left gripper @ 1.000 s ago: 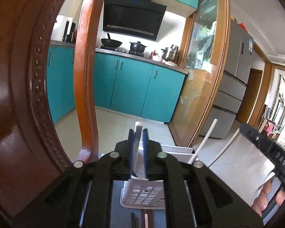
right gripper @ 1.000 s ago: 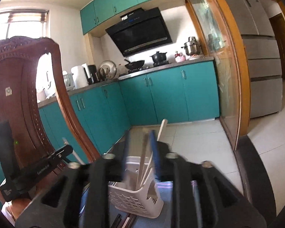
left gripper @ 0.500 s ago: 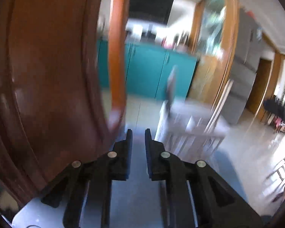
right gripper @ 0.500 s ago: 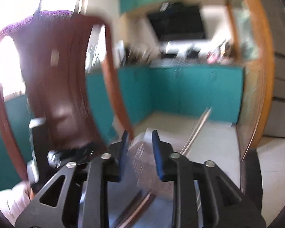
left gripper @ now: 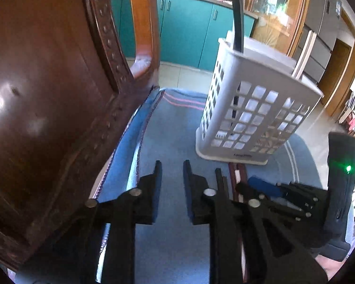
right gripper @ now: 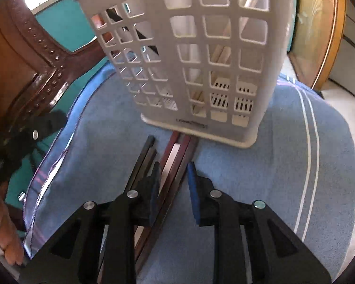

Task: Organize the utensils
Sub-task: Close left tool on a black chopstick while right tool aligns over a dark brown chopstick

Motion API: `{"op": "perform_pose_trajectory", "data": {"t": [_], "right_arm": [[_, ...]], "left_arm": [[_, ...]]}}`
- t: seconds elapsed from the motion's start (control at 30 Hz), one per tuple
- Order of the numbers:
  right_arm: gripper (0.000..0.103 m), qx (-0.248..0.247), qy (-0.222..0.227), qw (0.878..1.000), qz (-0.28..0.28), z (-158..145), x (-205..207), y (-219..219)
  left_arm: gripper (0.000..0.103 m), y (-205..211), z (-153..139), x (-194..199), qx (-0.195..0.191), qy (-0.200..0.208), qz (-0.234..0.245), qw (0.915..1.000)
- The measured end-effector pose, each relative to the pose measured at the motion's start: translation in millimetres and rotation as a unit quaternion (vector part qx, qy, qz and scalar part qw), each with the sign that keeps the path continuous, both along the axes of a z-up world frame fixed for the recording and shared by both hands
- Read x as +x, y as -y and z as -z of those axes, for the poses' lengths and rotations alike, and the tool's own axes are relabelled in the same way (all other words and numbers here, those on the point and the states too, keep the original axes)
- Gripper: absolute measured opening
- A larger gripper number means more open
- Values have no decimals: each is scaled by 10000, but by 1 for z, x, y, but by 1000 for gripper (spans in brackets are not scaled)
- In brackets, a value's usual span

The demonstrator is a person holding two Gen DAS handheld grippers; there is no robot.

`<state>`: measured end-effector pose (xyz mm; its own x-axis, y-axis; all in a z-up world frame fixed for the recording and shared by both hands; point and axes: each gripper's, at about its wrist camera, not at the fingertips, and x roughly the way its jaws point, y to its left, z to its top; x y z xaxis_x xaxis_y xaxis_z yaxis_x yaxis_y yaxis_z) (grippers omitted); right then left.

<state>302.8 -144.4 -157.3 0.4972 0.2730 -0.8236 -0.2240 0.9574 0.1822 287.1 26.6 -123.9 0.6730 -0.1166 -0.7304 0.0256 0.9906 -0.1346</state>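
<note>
A white lattice utensil basket [left gripper: 255,108] stands on a blue cloth [left gripper: 172,127], holding a black utensil [left gripper: 236,11] and pale chopsticks [left gripper: 303,56]. It also shows in the right wrist view [right gripper: 201,54]. Loose chopsticks lie on the cloth in front of it: a black pair [right gripper: 142,163] and dark red-brown ones with a white one between [right gripper: 175,163]. My left gripper [left gripper: 172,165] is open and empty over bare cloth, left of the chopsticks. My right gripper [right gripper: 172,168] is open, low over the red-brown chopsticks, jaws either side of them.
A carved brown wooden chair back [left gripper: 47,94] rises close on the left and also shows in the right wrist view [right gripper: 23,54]. The blue cloth [right gripper: 284,165] covers the seat, with tiled floor beyond its edge. Teal cabinets [left gripper: 184,26] stand behind.
Both grippers have dropped from above the basket to the cloth in front of it. The utensils they held now stand in the basket, and both grippers are open.
</note>
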Motion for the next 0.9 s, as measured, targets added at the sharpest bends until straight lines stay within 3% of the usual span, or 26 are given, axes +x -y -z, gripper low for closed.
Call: {"op": "perform_pose_trajectory", "data": {"t": [0.1, 0.13, 0.2, 0.23, 0.3, 0.5, 0.7, 0.9], "right_arm": [[32, 147, -131, 9997, 133, 0, 3, 7], [23, 197, -214, 9994, 164, 0, 4, 8], [21, 449, -483, 9976, 229, -3, 5, 20], [14, 499, -570, 9968, 241, -4, 5, 26], [9, 485, -683, 9963, 169, -7, 3, 35], [10, 230, -553, 9976, 347, -9, -5, 64], [15, -99, -387, 9988, 296, -4, -15, 50], [15, 88, -432, 9985, 335, -2, -18, 55]], "left_arm": [[22, 1, 3, 4, 30, -100, -1, 9999], [22, -2, 2, 5, 37, -110, -17, 9999], [22, -3, 4, 5, 33, -141, -23, 9999], [22, -2, 5, 4, 33, -165, -4, 9999], [22, -1, 7, 3, 66, -192, 41, 9998], [29, 16, 15, 2, 147, -235, 254, 9993], [31, 34, 20, -2, 13, -346, 608, 9976], [31, 58, 35, -10, 178, -570, 914, 9940]]}}
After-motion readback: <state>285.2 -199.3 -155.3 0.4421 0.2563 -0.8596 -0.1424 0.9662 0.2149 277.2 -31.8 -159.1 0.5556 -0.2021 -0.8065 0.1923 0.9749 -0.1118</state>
